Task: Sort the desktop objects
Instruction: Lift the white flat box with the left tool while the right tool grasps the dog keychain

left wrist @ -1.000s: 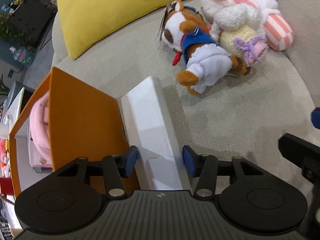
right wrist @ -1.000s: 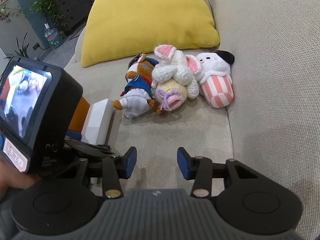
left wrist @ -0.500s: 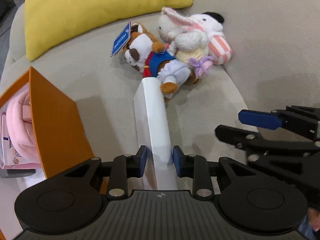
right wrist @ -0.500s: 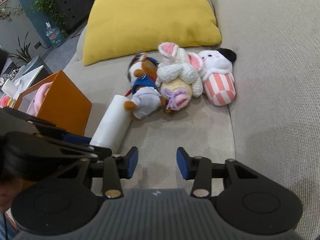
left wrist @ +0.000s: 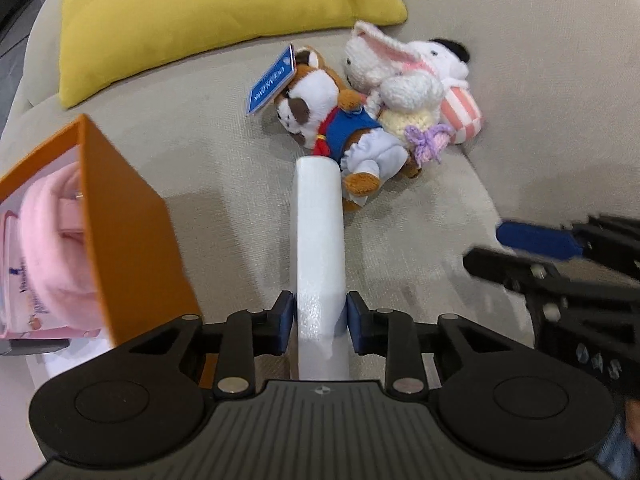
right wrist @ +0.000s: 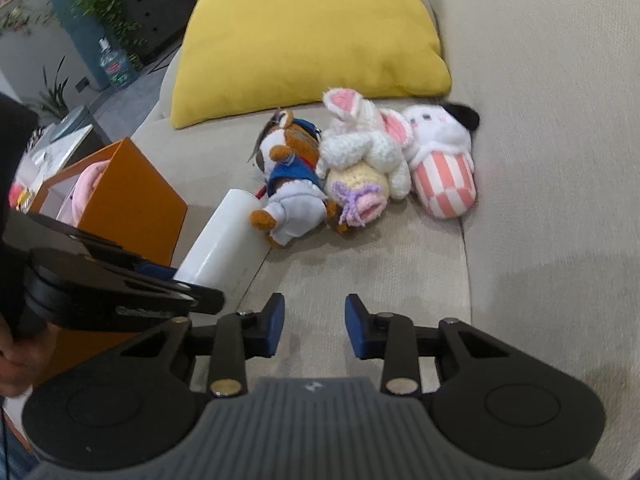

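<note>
My left gripper (left wrist: 320,326) is shut on the edge of a white box lid (left wrist: 320,240), held on edge above the sofa seat; the lid also shows in the right wrist view (right wrist: 224,244). Its far end is close to a brown-and-white plush dog (left wrist: 340,128) in blue. Beside the dog lie a white crochet rabbit (left wrist: 400,88) and a white plush in pink stripes (left wrist: 456,96). An orange box (left wrist: 132,240) holding a pink soft item (left wrist: 52,252) stands at the left. My right gripper (right wrist: 314,330) is open and empty over the seat.
A yellow cushion (right wrist: 312,32) leans at the back of the beige sofa (right wrist: 540,160). The sofa backrest rises on the right. Past the sofa's left end are a plant, a water bottle (right wrist: 114,68) and a dark cabinet.
My left gripper closed on the white lid and turned it on edge, pointing toward the plush toys. The view swung right. My right gripper stayed open and shifted slightly.
</note>
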A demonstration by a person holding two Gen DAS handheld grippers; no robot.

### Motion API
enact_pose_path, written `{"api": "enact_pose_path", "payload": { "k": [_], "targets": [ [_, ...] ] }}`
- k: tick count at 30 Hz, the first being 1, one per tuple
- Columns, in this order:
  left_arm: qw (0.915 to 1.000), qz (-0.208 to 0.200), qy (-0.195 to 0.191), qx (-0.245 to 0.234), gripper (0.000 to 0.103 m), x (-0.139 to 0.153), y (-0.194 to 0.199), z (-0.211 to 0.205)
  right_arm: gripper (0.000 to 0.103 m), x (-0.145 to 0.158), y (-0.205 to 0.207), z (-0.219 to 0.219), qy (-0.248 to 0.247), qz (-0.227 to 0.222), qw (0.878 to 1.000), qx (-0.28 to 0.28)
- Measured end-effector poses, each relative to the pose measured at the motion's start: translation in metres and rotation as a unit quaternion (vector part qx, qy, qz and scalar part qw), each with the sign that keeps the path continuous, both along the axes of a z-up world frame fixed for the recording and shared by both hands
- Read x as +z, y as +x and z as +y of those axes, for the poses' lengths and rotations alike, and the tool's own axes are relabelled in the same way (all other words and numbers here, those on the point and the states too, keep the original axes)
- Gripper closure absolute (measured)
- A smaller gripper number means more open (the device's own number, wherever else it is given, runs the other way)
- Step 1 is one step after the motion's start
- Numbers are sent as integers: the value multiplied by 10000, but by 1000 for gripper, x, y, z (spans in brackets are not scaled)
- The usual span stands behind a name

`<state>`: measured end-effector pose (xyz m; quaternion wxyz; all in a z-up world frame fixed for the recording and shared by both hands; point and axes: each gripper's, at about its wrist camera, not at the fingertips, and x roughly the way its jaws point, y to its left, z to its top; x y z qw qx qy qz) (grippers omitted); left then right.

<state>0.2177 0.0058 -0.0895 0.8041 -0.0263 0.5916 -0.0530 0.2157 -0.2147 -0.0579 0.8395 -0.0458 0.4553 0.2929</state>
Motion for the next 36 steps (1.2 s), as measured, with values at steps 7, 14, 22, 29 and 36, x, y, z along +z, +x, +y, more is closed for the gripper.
{"api": "enact_pose_path", "payload": {
  "k": [7, 14, 22, 29, 36],
  "targets": [
    [9982, -393, -337, -295, 71, 41, -14, 23, 66, 17, 18, 23, -47, -492, 9982, 333],
    [9956, -720, -485, -355, 71, 74, -14, 48, 66, 18, 47, 68, -358, -684, 9943, 737],
    [9958, -767, -417, -274, 71, 69, 9, 53, 66, -9, 76, 105, -858, -688, 9884, 1052],
    [9963, -659, -526, -177, 71, 60, 21, 59, 62, -30, 90, 115, -917, -758, 9867, 1109],
    [9945, -818, -628, -156, 71, 72, 13, 60, 61, -41, 76, 130, -1440, -1267, 9729, 1292]
  ]
}}
